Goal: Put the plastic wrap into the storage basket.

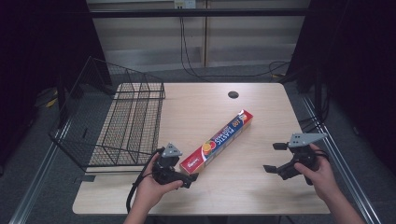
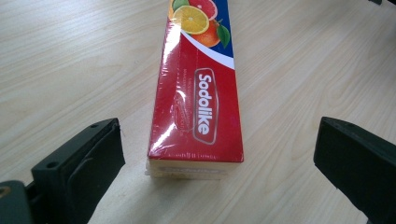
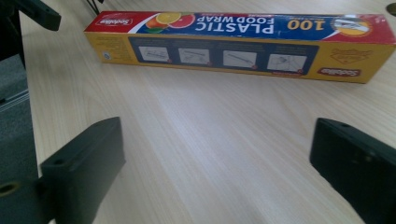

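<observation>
The plastic wrap box (image 1: 217,139) lies diagonally mid-table, running from 7 toward 1 o'clock. The left gripper (image 1: 187,176) faces its near end, jaws spread wide either side — apparently lining up a grasp. The right gripper (image 1: 275,157) waits at 4 o'clock, also unclenched, well apart from the box — likely in reserve.

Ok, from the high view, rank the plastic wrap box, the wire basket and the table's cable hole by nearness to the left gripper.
1. Plastic wrap box: near end right at the left gripper.
2. Wire basket: up and to the left.
3. Cable hole: far edge, centre.
</observation>
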The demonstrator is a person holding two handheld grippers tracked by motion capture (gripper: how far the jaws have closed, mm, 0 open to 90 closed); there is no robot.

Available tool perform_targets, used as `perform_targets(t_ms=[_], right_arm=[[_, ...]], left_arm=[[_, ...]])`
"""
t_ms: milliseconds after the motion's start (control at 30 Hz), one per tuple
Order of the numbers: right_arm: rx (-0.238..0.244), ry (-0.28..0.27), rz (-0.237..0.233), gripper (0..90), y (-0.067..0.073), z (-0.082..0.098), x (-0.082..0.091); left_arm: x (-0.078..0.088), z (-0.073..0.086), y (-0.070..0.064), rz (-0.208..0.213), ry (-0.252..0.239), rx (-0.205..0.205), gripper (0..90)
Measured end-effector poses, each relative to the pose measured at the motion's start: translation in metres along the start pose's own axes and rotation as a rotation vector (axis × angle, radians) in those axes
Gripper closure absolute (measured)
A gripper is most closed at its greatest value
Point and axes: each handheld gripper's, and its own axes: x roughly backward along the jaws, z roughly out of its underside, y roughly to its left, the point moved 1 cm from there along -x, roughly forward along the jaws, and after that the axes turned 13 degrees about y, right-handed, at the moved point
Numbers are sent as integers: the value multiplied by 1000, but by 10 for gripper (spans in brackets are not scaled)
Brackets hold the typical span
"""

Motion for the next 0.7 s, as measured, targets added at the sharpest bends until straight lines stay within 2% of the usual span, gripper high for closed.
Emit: perform_targets(t_ms=[100, 133, 333, 433, 600, 700], right_arm=[[-7, -7, 27, 16, -1, 2, 1], [-1, -2, 26, 38, -3, 3, 1], [4, 5, 45, 32, -4, 6, 0], [-1, -3, 40, 32, -6, 8, 0], [9, 5, 57, 31, -4, 10, -1], [10, 10, 51, 31, -3, 9, -2]], left_arm=[[2, -1, 0, 0, 7, -10, 15], [2, -1, -1, 1, 6, -10, 16], [0, -4, -1, 3, 16, -12, 19], [-1, -6, -2, 16, 20, -17, 19], [-2, -12, -4, 14, 28, -30, 20], [-2, -17, -5, 10, 32, -34, 20]])
